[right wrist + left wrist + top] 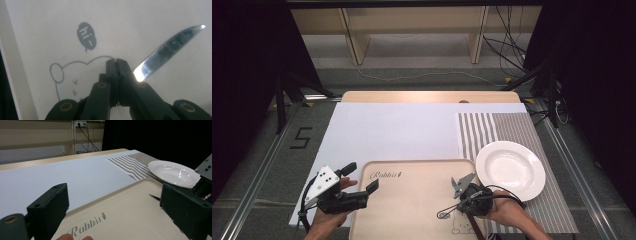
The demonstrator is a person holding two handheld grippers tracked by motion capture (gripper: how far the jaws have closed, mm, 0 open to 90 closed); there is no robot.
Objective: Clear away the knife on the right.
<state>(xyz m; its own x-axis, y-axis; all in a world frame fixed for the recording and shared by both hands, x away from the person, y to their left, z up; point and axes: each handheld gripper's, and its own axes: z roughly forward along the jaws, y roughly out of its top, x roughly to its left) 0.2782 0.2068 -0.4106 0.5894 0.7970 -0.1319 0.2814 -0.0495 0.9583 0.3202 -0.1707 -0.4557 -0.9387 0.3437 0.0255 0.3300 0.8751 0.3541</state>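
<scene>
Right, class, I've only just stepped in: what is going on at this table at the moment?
A person is working at a table with a hand-held gripper in each hand, both over a beige tray printed "Rabbit". The right gripper has its jaws pressed together, and a knife blade sticks out beside them above the tray's bear drawing; it seems to hold the knife. The left gripper is open at the tray's left edge, holding nothing. A white plate, bare, sits on a striped placemat to the right.
</scene>
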